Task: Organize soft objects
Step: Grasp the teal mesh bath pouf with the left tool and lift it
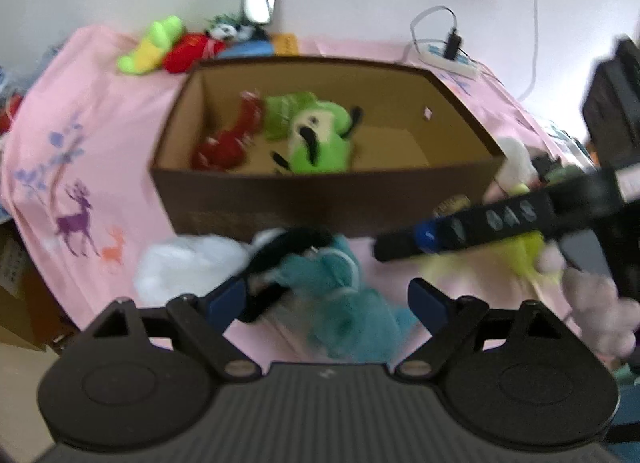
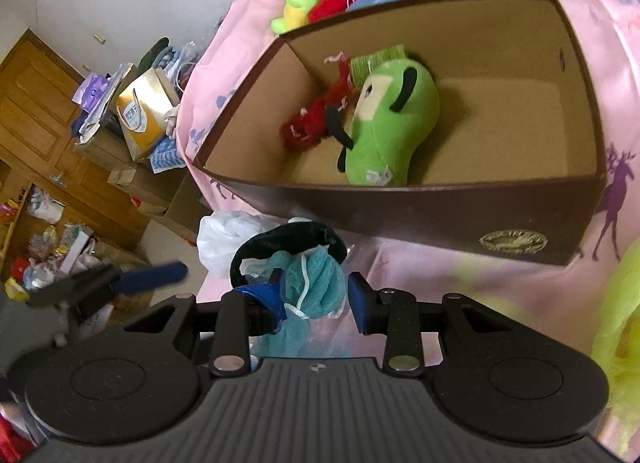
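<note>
Brown box [image 2: 440, 219] in the middle of the pink-clothed table [image 1: 100, 123], partly filled: green plush [image 2: 392, 119] and red toy [image 2: 316, 119] already inside. More left outside: green, red and blue toys heaped at the far edge [image 1: 172, 47], a yellow-green fluffy toy [image 2: 616, 327] at the near right, a teal net pouf [image 2: 316, 283] just before the box. Left claw [image 1: 324, 303] wide open, empty, hovering over the pouf. Right claw [image 2: 316, 299] narrowly parted around the pouf; firm grip or not, cannot tell.

Green plush [image 2: 390, 123] and red plush [image 2: 316, 119] lying inside open brown box [image 2: 440, 211], teal mesh pouf [image 2: 316, 283] with black headband [image 2: 288, 241] in front on pink cloth
</note>
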`<act>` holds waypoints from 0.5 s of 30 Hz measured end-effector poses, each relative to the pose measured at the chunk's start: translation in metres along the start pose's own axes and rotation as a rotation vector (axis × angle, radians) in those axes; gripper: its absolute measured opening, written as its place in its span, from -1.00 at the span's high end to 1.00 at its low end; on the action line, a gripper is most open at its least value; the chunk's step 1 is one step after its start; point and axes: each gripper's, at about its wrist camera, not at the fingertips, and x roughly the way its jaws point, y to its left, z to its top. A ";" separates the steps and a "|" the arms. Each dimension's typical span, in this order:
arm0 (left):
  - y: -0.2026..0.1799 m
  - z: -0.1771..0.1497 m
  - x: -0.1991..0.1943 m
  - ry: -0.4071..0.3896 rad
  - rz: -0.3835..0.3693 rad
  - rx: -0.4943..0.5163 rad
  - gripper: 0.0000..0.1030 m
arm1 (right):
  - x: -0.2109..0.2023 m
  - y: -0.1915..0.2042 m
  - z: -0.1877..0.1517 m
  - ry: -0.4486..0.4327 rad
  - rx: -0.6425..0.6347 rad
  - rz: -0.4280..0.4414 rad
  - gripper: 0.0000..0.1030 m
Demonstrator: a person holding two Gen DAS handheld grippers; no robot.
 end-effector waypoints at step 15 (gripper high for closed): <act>-0.012 -0.014 0.043 0.072 -0.051 0.025 -0.30 | 0.031 -0.006 -0.004 0.117 0.060 0.037 0.64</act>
